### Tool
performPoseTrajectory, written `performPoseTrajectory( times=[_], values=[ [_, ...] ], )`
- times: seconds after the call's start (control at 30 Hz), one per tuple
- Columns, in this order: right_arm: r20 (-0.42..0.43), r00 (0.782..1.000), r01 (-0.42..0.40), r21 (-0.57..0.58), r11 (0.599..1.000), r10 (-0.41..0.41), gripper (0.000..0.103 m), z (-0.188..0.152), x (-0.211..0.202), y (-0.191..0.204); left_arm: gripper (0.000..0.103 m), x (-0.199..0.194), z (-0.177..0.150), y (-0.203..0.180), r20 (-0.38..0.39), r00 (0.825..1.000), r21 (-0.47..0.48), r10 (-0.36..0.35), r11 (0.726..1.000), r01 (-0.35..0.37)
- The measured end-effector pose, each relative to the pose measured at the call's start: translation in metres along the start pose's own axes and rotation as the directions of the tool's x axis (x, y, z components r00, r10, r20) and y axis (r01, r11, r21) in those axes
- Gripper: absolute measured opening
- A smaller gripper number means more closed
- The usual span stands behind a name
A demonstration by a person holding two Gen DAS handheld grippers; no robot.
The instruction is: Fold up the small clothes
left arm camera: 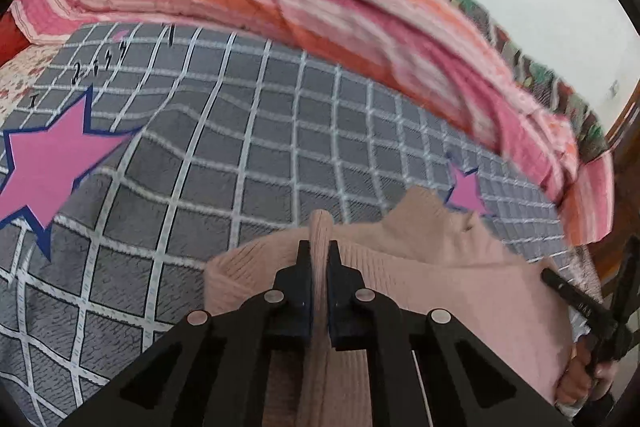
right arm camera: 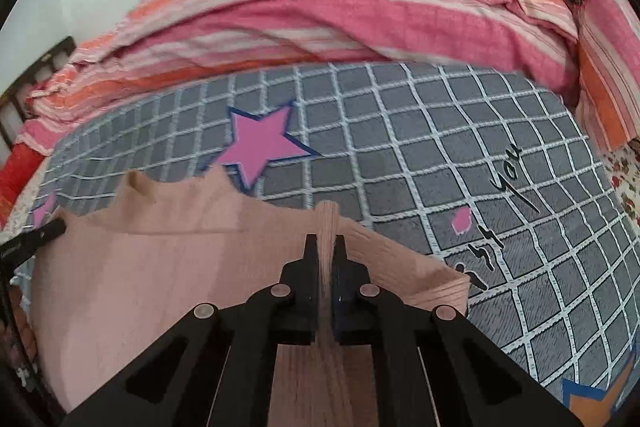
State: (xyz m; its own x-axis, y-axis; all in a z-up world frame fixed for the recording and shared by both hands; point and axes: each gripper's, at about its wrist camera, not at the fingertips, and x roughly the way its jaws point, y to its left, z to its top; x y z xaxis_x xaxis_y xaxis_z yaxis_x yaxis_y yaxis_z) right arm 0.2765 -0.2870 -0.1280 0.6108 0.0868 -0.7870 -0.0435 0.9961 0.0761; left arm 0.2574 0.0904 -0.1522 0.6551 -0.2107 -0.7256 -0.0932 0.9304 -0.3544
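Your left claw (left arm camera: 319,251) and right claw (right arm camera: 324,247) are each clamped tight on a pinched ridge of the pale pink ribbed sweater (right arm camera: 168,267), one at either side of the garment. The sweater lies spread on the grey checked blanket (left arm camera: 248,147) of the bed, its collar (right arm camera: 140,187) pointing away from you toward the striped pink quilt (right arm camera: 320,23). Its long axis runs across between your two claws, near a pink star (right arm camera: 260,147).

Pale pink ribbed sweater (left arm camera: 420,267); grey white-checked blanket (left arm camera: 240,147), pink stars; pink-orange striped quilt (left arm camera: 320,7).
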Motion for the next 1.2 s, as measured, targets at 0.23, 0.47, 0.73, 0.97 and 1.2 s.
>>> performPoseTrajectory(
  times=[0.23, 0.47, 0.73, 0.97, 1.2],
  values=[
    [-0.053, 0.998, 0.017, 0.041, 0.999, -0.015, 0.014, 0.001, 0.007, -0.006, 0.011, -0.004, -0.001, 0.006, -0.026, 0.999, -0.021, -0.035, 0.999, 0.035],
    [0.003, 0.996, -0.091, -0.048, 0.995, 0.091, 0.037, -0.003, -0.035, 0.05, 0.05, -0.038, 0.002, 0.049, 0.082, 0.996, -0.039, 0.023, 0.999, -0.02],
    [-0.082, 0.993, -0.102, -0.171, 0.98, 0.089, 0.037, -0.037, -0.011, 0.131, 0.05, -0.028, 0.003, 0.1, 0.094, 0.989, -0.079, 0.116, 0.991, -0.109],
    [-0.107, 0.994, -0.026, -0.155, 0.988, 0.009, 0.037, -0.032, 0.016, 0.141, 0.061, -0.01, 0.001, 0.087, 0.116, 0.983, 0.04, 0.142, 0.988, -0.147],
    [-0.099, 0.992, 0.054, -0.171, 0.984, -0.072, 0.036, -0.017, 0.037, 0.152, 0.063, -0.006, 0.002, 0.085, 0.12, 0.983, 0.074, 0.136, 0.987, -0.145]
  ],
)
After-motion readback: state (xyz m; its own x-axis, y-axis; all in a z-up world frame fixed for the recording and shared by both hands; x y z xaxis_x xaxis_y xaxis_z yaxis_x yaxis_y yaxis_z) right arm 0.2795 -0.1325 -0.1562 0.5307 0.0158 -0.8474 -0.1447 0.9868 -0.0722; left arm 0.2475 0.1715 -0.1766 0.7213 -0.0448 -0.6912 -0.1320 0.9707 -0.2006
